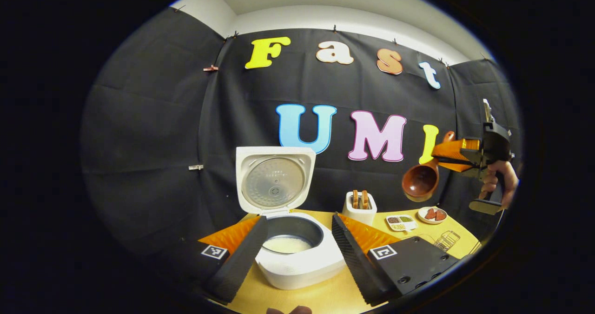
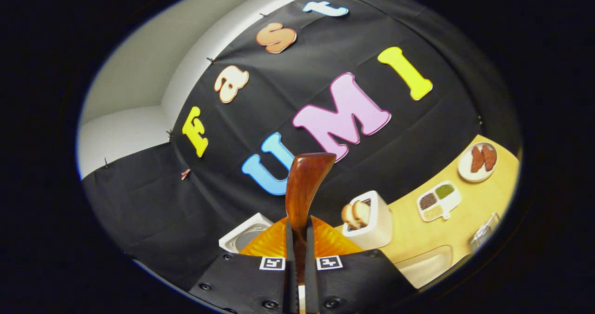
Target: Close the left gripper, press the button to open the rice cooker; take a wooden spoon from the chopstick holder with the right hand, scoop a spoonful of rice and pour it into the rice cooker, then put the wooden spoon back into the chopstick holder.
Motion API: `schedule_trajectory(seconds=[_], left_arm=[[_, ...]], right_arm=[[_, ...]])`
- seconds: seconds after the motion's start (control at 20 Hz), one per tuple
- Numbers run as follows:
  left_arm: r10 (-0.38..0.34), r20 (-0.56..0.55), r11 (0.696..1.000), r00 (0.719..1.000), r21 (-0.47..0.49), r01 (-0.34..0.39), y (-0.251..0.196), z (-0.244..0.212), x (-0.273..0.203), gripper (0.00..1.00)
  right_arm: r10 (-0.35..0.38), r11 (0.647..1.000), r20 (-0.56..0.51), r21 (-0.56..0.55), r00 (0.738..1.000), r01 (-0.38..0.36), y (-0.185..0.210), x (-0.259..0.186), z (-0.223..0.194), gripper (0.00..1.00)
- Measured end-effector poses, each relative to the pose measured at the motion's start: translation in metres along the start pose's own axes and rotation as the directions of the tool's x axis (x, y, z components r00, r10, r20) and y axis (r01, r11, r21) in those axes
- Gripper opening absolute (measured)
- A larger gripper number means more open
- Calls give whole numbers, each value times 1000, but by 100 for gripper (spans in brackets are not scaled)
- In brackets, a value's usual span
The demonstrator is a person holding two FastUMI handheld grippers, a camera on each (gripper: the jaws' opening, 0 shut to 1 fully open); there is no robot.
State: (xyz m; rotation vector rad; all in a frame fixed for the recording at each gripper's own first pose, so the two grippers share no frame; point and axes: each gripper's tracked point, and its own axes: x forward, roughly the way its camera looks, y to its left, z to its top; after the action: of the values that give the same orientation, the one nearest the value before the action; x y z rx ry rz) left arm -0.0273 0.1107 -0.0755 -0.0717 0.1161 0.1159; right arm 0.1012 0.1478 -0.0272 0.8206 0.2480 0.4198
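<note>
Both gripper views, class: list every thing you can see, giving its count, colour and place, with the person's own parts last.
White rice cooker: one, lid open, near table edge, whitish contents inside.
Brown wooden spoon: one, held in the air right of the cooker.
White toaster: one, two brown slices, behind the cooker.
White divided dish: one, dark, green and pale fillings, on the yellow table.
White round plate: one, two reddish-brown pieces.
Wire rack: one, metal, table's right edge.
Left tool: open, around the cooker.
Right tool: shut on the spoon handle.
Hand: one, holding the right tool.

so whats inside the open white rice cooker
A dark inner pot sits in the white rice cooker, with a pale whitish layer at its bottom; the near rim hides the rest.
</note>
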Motion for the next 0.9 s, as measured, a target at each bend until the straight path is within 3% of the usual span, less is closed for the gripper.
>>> schedule_trajectory(seconds=[0.3, 0.55, 0.9], left_arm=[[-18, -8, 1000, 1000, 5, 18, -37, 5, 5, 95], [-24, -14, 1000, 1000, -1, 24, -63, 14, 6, 95], [-11, -18, 998, 1000, 68, 12, -94, 23, 2, 95]], right_arm=[[-151, 985, 33, -80, 988, 153, -119, -59, 35, 10], [-285, 938, 14, -204, 959, 281, -207, -87, 37, 10], [-359, 862, -65, -407, 931, 304, -283, -82, 7, 10]])
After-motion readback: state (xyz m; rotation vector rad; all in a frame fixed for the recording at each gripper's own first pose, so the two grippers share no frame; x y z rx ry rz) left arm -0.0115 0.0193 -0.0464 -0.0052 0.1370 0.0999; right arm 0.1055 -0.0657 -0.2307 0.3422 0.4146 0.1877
